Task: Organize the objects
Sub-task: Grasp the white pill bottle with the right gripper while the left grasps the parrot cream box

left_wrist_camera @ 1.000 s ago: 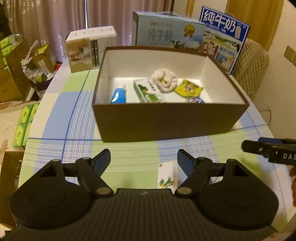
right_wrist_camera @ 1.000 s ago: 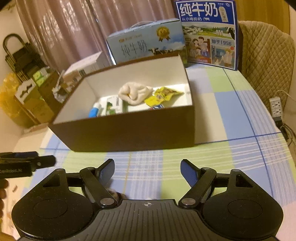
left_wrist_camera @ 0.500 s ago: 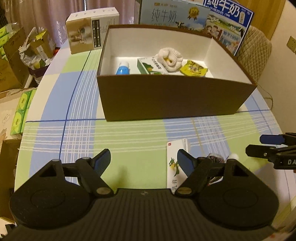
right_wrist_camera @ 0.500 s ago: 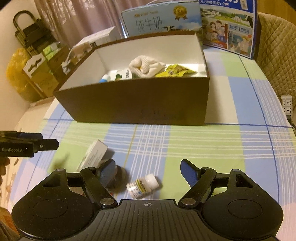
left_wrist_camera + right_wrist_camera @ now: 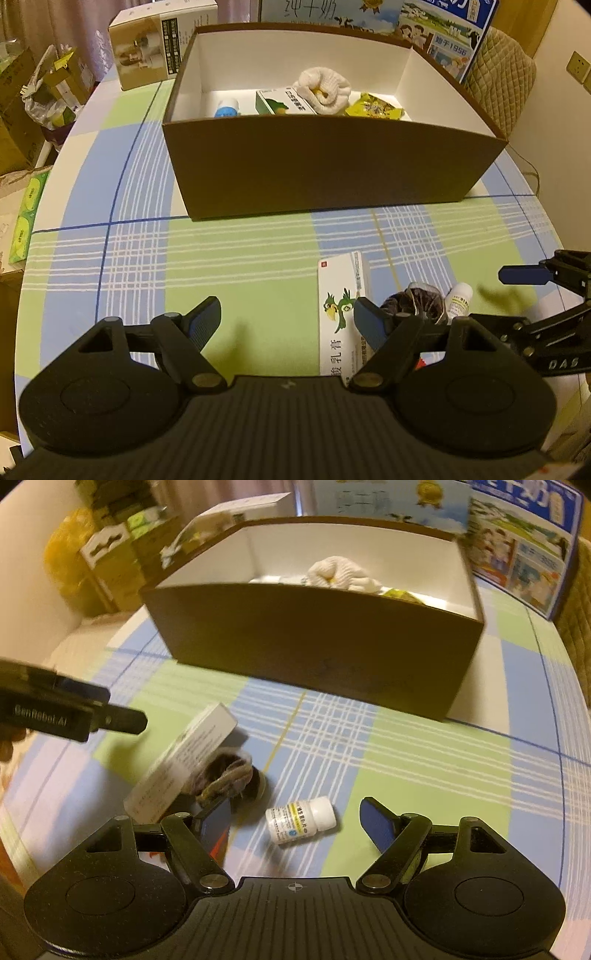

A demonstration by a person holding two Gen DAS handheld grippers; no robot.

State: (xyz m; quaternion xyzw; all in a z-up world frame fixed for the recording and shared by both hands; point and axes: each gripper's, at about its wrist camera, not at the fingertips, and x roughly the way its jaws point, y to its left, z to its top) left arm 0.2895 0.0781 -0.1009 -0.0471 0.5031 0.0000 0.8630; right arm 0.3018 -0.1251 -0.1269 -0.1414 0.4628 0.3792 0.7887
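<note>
A brown open box stands mid-table and holds a white cloth bundle, a green-white carton, a blue-capped bottle and a yellow packet. In front of it lie a white medicine box with a green bird, a dark crumpled bundle and a small white pill bottle. My left gripper is open over bare cloth left of the medicine box. My right gripper is open, with the pill bottle lying between its fingers.
The table wears a blue, green and white plaid cloth. Milk cartons and a white-brown box stand behind the brown box. Cardboard boxes and bags crowd the floor to the left. A padded chair is at the right.
Both grippers have pulled back and dropped lower toward the table's near edge. The pill bottle now lies between the right fingers. The left gripper has come closer to the medicine box.
</note>
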